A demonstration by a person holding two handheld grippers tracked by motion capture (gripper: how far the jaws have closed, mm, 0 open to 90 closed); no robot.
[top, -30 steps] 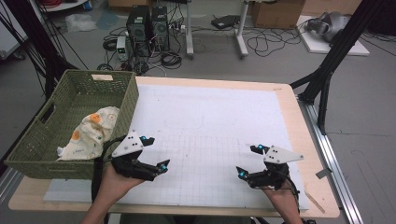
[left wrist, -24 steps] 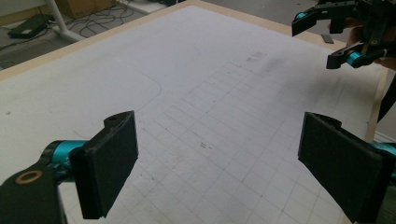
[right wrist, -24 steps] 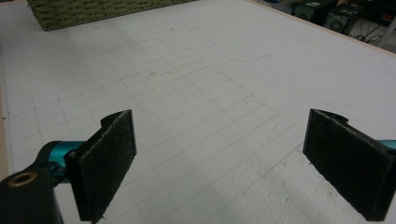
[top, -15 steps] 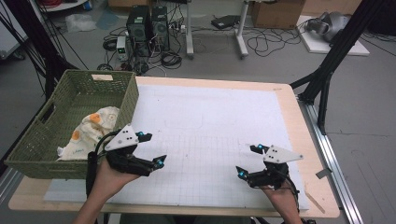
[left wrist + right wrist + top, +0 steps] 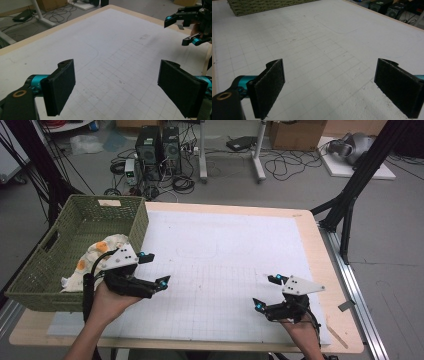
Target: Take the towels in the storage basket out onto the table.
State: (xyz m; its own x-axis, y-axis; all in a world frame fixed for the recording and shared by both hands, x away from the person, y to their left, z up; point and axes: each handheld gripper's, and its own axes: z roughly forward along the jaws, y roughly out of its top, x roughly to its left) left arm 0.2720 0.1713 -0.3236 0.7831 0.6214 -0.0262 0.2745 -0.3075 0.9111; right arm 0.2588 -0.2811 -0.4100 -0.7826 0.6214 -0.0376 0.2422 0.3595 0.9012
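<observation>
Patterned cloth lies in basket, beside left gripper.

You get even, soft overhead light here, bright enough that the white mat on the bench reads pale and slightly washed out. Shadows are faint: only a weak grey patch under your left gripper. All three views are a little soft and grainy. In both gripper views the near jaws look blurred, dark and low in detail.
</observation>
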